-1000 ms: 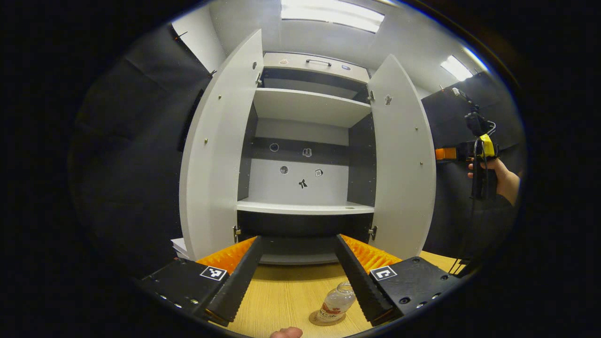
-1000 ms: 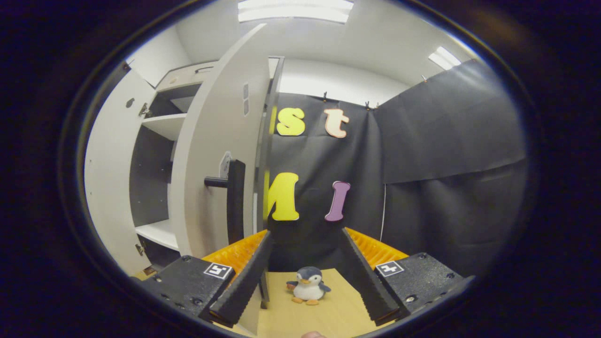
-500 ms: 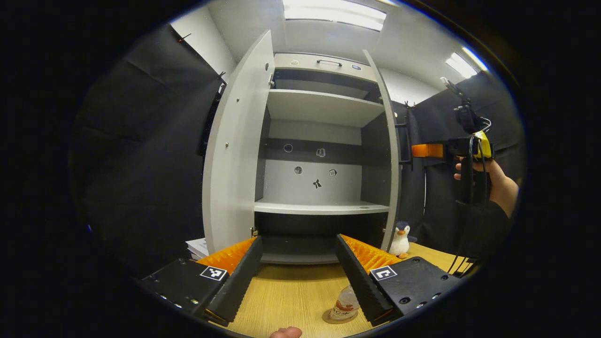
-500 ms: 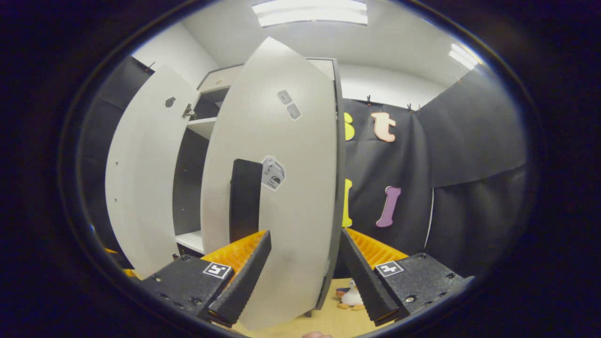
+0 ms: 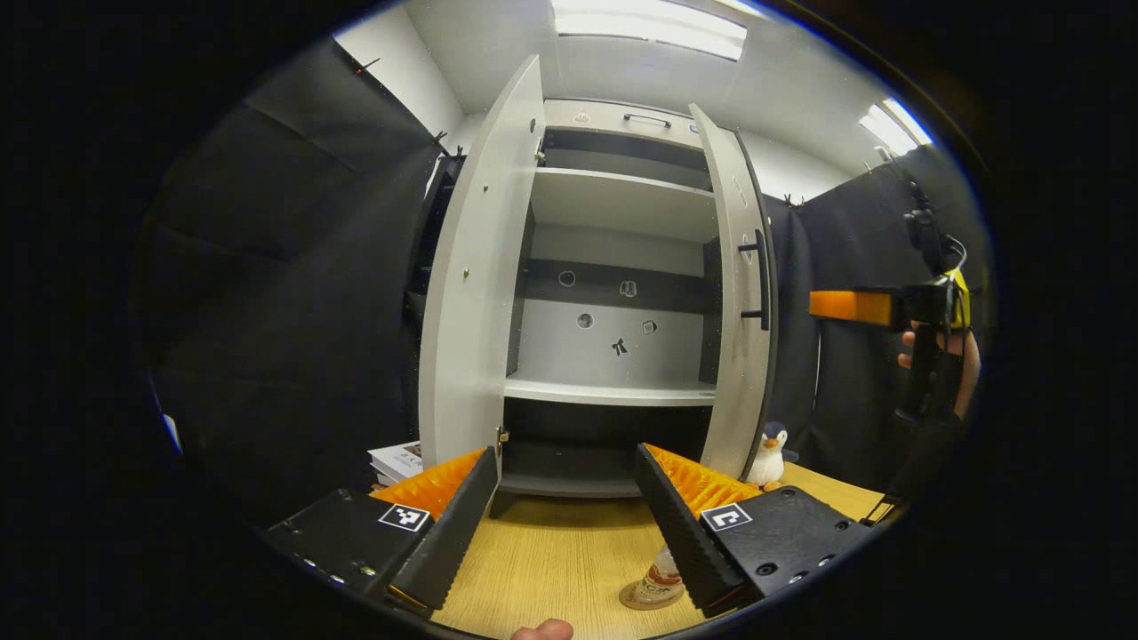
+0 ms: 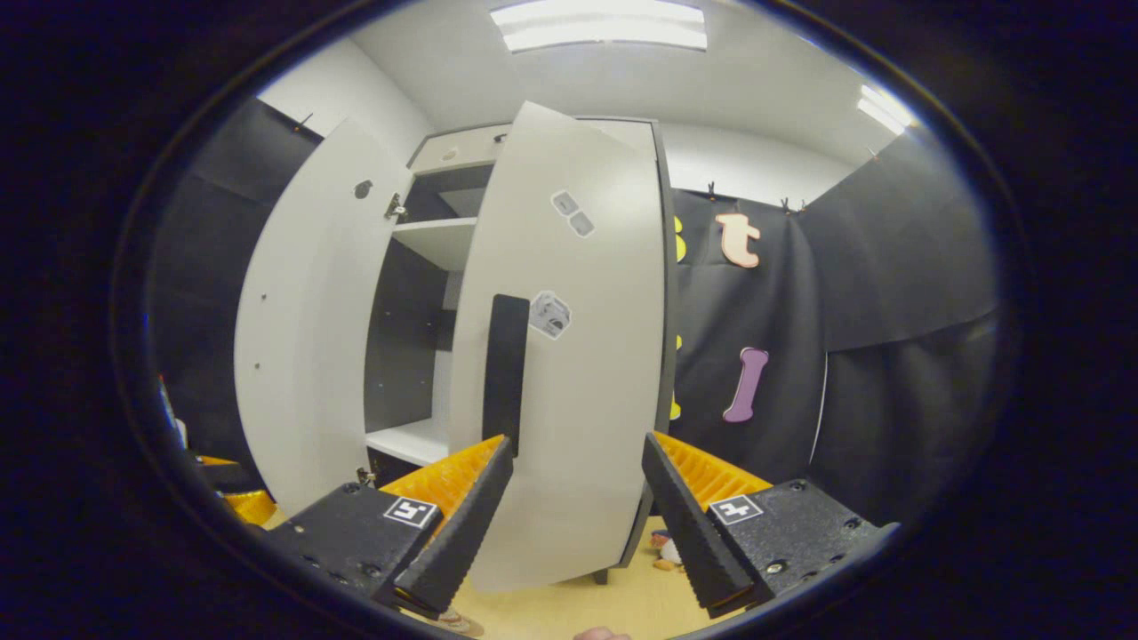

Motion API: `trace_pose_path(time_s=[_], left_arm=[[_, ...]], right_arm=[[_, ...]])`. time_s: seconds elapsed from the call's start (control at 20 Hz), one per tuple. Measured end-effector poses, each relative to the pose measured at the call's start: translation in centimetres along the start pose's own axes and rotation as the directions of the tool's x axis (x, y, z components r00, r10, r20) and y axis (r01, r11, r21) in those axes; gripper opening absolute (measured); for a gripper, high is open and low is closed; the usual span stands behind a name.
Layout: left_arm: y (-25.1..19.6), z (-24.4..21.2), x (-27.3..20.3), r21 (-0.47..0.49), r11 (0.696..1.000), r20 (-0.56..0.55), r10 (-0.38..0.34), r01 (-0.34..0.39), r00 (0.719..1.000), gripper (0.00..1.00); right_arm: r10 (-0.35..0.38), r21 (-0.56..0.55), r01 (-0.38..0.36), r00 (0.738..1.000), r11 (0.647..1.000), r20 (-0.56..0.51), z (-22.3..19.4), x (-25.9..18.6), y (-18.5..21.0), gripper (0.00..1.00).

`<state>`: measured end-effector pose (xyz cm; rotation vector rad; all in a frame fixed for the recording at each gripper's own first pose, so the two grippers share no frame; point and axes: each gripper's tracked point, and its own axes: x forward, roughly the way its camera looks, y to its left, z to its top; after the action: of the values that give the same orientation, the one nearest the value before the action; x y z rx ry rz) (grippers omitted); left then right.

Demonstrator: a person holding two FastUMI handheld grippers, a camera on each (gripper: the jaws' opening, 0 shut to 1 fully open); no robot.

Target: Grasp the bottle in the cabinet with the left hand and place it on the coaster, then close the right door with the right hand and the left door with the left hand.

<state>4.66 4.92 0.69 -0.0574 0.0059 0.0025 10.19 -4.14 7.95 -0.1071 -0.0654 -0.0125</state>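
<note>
Bottle (image 5: 660, 582) already on its coaster (image 5: 647, 601) beneath my left tongs (image 5: 560, 516), released; my right tongs (image 6: 573, 520), also released, face the half-swung right door (image 6: 578, 373); left door (image 5: 476, 293) still wide.

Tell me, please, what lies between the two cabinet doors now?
In the left gripper view, between the left door and the right door lies the open cabinet interior: bare white shelves and a sticker-dotted back panel.
</note>
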Motion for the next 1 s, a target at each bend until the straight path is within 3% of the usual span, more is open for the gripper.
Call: trace_pose_path(time_s=[0.3, 0.4, 0.5, 0.7, 0.8, 0.9, 1.0], left_arm=[[1.2, 1.2, -0.2, 0.017, 0.999, 0.016, 0.027, -0.028, 0.999, 0.95], [1.1, 1.5, -0.3, 0.0, 1.0, 0.02, 0.021, -0.021, 1.0, 0.98], [1.5, 2.4, -0.5, -0.025, 0.999, 0.025, 0.021, -0.02, 0.999, 0.95], [6.2, 7.0, -0.8, -0.069, 0.994, 0.087, 0.09, -0.085, 0.992, 0.99], [9.4, 9.2, -0.2, -0.098, 0.988, 0.118, 0.128, -0.117, 0.985, 0.95], [13.0, 10.4, 0.7, -0.122, 0.978, 0.128, 0.183, -0.168, 0.975, 0.99], [16.5, 10.8, 2.3, -0.099, 0.968, 0.127, 0.241, -0.229, 0.962, 0.99]], right_arm=[[0.012, 0.029, -0.011, 0.999, 1.0, -0.033, -4.5, -4.8, 2.3, 0.96], [0.02, 0.036, -0.018, 0.999, 0.999, -0.045, -6.0, -5.9, 3.0, 0.96], [0.027, 0.041, -0.025, 0.999, 0.999, -0.045, -7.1, -6.9, 3.7, 0.96], [0.053, 0.023, -0.051, 0.997, 0.998, -0.053, -8.0, -7.9, 5.2, 0.96], [0.069, 0.038, -0.068, 0.996, 0.997, -0.053, -8.0, -8.0, 5.7, 0.96], [0.073, 0.057, -0.07, 0.996, 0.996, -0.054, -8.2, -8.1, 5.8, 0.96], [0.074, 0.066, -0.07, 0.995, 0.995, -0.061, -8.3, -8.2, 5.8, 0.96]])
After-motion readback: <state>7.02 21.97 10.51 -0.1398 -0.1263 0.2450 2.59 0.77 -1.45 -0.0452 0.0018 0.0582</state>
